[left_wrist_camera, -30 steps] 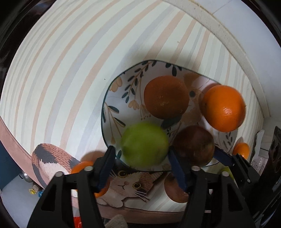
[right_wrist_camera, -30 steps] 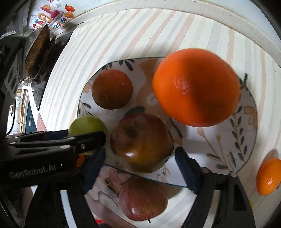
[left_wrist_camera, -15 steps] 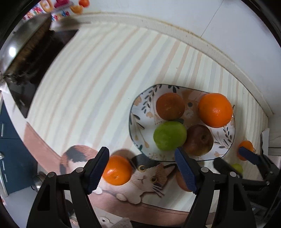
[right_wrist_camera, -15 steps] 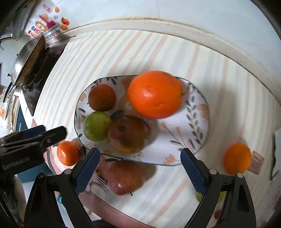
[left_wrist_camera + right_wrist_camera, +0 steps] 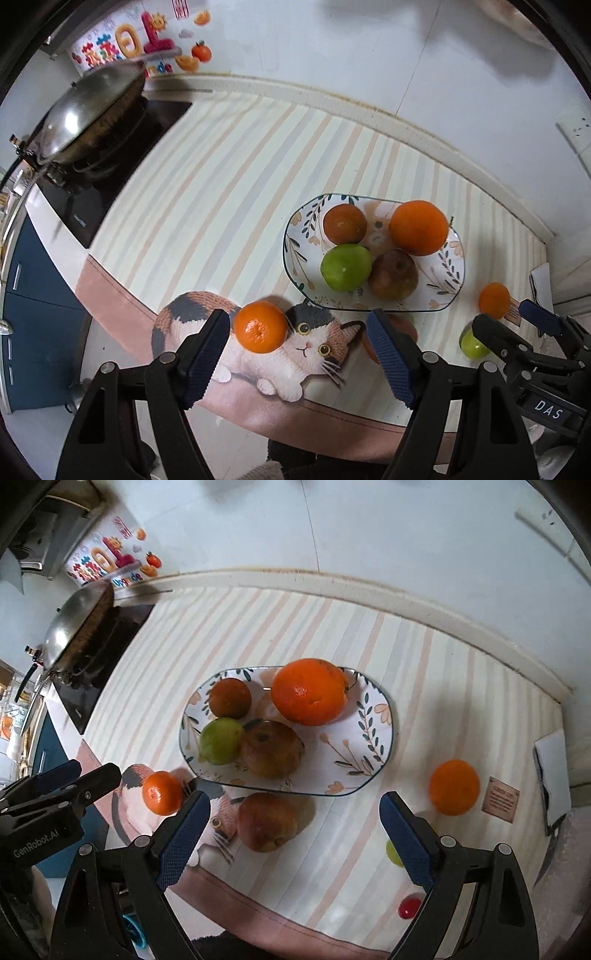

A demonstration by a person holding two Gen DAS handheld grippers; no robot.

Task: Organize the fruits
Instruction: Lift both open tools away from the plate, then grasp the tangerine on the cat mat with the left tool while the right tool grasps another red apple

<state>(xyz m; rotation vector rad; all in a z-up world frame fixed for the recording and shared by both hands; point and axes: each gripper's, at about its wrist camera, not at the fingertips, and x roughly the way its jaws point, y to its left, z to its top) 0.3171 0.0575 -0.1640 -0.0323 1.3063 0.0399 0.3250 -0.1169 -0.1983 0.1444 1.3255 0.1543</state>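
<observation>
A floral plate (image 5: 452, 273) (image 5: 365, 764) on the striped mat holds a big orange (image 5: 309, 691), a dark orange (image 5: 229, 698), a green apple (image 5: 221, 740) and a brownish apple (image 5: 272, 748). On the mat in front lie a small orange (image 5: 261, 326) (image 5: 162, 792), a red apple (image 5: 266, 821), another orange (image 5: 454, 787) and a green fruit (image 5: 472, 345), partly hidden. My left gripper (image 5: 301, 354) is open and empty above the small orange. My right gripper (image 5: 293, 840) is open and empty above the red apple.
A wok (image 5: 85, 118) sits on a black cooktop (image 5: 110, 173) at the far left. The tiled wall (image 5: 369, 528) runs behind the mat. A white paper (image 5: 554, 775) lies at the right edge. The counter's front edge is just below the grippers.
Both grippers have pulled back and up from the plate, so more of the counter shows. The green apple that was between the left fingers now lies on the plate.
</observation>
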